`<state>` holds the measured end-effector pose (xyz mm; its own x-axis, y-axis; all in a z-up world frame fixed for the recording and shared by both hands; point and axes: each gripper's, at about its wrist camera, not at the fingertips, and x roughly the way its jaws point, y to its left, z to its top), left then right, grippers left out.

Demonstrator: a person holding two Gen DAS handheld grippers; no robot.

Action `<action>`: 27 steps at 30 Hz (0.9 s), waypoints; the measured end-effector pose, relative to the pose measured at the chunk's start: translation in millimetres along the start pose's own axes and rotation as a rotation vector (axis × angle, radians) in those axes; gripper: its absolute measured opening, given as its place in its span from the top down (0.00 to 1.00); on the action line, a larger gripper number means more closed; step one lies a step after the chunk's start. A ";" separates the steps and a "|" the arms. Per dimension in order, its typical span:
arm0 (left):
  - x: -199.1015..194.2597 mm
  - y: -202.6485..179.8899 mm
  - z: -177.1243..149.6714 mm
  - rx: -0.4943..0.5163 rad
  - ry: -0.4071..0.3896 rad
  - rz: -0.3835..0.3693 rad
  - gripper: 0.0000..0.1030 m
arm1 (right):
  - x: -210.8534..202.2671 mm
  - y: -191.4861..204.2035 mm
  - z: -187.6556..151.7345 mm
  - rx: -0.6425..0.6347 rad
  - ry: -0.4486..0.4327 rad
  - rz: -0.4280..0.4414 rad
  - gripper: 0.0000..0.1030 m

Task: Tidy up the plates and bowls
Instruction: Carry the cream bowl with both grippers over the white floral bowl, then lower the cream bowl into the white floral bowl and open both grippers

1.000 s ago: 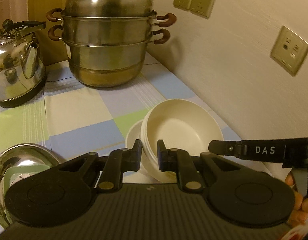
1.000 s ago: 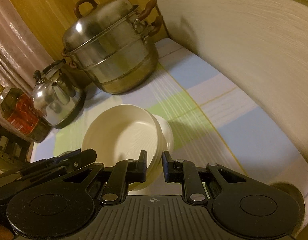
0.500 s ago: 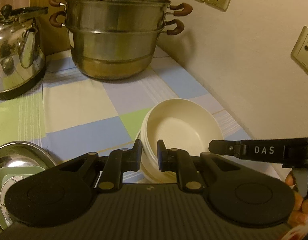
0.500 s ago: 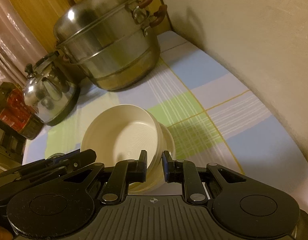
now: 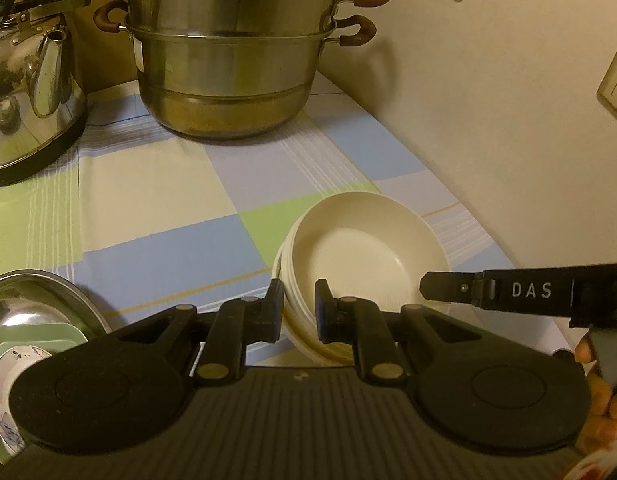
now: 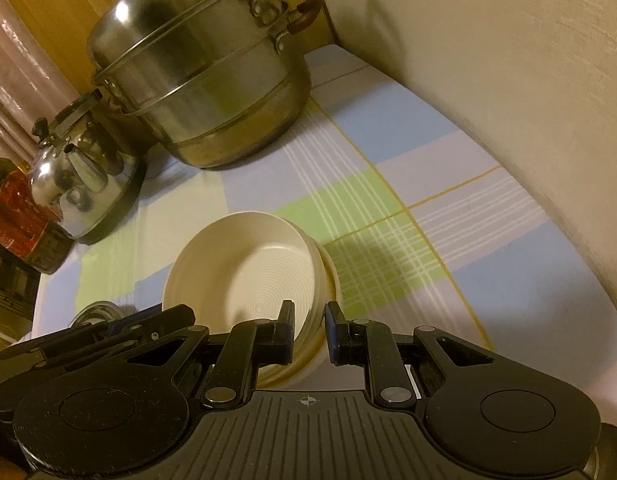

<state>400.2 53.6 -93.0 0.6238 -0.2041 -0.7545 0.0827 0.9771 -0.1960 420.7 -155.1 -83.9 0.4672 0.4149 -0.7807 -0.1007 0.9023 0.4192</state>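
Observation:
A stack of cream bowls [image 5: 360,256] is held between both grippers above the checked tablecloth. My left gripper [image 5: 299,310] is shut on the stack's near-left rim. My right gripper [image 6: 309,328] is shut on the opposite rim of the same stack [image 6: 264,280]; its body also shows in the left wrist view [image 5: 528,292]. The top bowl is empty. A steel basin [image 5: 36,300] at lower left holds a green plate [image 5: 48,332] and a flowered plate [image 5: 4,392].
A large steel steamer pot [image 5: 232,52] stands at the back, a steel kettle [image 5: 24,80] to its left. A red-labelled bottle [image 6: 12,208] stands far left. The wall [image 5: 488,120] with sockets runs along the right of the tablecloth [image 5: 156,208].
Both grippers have carried the bowl stack forward towards the steamer pot, which now looms larger. The grips on the rim are unchanged.

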 end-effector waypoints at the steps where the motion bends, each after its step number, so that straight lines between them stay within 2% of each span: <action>1: -0.4 -0.3 0.1 0.003 0.000 0.001 0.86 | 0.3 0.0 0.1 -0.001 -0.001 0.000 0.82; 10: -5.8 -0.9 0.4 -0.004 0.002 0.003 0.86 | -4.5 -0.2 0.6 -0.007 -0.021 -0.016 0.80; 12: -11.2 -2.0 0.0 -0.003 -0.007 0.005 0.85 | -10.4 -0.1 0.3 -0.006 -0.039 -0.014 0.66; 14: -18.5 -3.1 -0.6 -0.004 -0.018 0.008 0.81 | -18.3 0.1 -0.6 -0.006 -0.060 -0.008 0.59; 19: -44.1 -8.5 -7.3 0.014 -0.036 0.020 0.79 | -41.4 3.3 -10.3 -0.018 -0.095 0.008 0.57; 23: -65.4 -15.9 -22.2 0.043 -0.038 0.027 0.74 | -59.7 2.0 -28.6 -0.015 -0.097 0.024 0.54; 27: -86.3 -24.4 -42.5 0.050 -0.029 0.023 0.73 | -77.8 0.7 -50.3 -0.020 -0.094 0.034 0.51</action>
<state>311.3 44.8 -49.8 0.6480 -0.1800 -0.7401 0.1059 0.9835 -0.1465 340.0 -180.8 -46.1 0.5432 0.4331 -0.7193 -0.1352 0.8906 0.4342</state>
